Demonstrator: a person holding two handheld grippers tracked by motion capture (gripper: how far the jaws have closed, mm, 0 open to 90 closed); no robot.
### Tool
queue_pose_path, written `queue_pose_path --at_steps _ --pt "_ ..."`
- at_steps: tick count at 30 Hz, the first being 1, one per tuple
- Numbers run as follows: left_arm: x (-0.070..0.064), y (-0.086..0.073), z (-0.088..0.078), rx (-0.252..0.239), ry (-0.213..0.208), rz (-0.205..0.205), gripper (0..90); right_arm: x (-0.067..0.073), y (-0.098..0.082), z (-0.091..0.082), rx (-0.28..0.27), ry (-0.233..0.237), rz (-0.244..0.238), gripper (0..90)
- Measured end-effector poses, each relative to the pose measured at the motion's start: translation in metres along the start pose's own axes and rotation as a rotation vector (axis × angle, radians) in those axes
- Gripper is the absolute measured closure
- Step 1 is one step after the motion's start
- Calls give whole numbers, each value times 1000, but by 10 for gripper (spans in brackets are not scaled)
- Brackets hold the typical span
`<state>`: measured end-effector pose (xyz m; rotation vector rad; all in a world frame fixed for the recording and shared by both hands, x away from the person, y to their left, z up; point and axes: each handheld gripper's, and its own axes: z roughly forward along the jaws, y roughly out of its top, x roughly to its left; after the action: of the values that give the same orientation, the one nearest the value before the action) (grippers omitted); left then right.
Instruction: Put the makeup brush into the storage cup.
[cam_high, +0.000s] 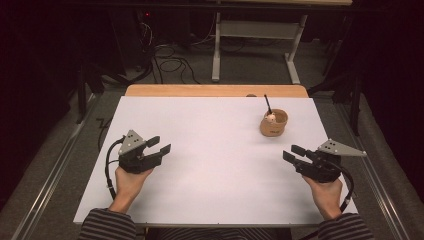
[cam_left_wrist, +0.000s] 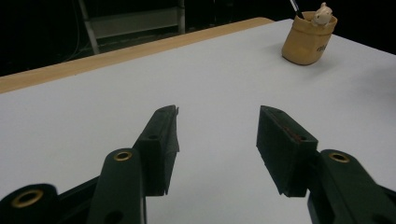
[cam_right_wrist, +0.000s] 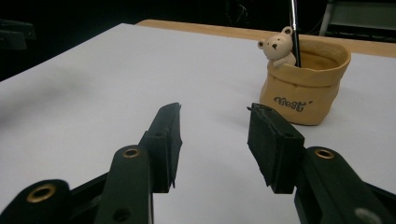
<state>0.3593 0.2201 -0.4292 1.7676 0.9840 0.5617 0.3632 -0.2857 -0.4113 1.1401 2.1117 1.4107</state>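
Right gripper (cam_high: 296, 154) is hovering low over the white table (cam_high: 210, 165), jaws standing wide with nothing between them. The tan pot (cam_high: 273, 124), carrying a bear figure (cam_right_wrist: 279, 49) on its rim and a dark pen (cam_high: 267, 103), is sitting near, just beyond the jaw tips. Left gripper (cam_high: 159, 145) is resting well apart, jaws likewise wide and empty.

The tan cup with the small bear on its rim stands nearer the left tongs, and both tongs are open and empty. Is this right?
Not quite: the high view shows the tan cup nearer the right tongs, not the left tongs. The rest holds: both are open and empty.
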Motion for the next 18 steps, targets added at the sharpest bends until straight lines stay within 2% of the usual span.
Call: queue_pose_path --at_steps 9,15,18 --pt "0 0 0 2 -6 -4 482 -4 -10 6 9 -8 13 553" --pt "0 0 -1 -3 -6 -8 481 -3 -13 9 16 -26 -14 553" --pt "0 -1 -2 -1 -5 -14 480 -5 -15 10 23 -34 -10 553"
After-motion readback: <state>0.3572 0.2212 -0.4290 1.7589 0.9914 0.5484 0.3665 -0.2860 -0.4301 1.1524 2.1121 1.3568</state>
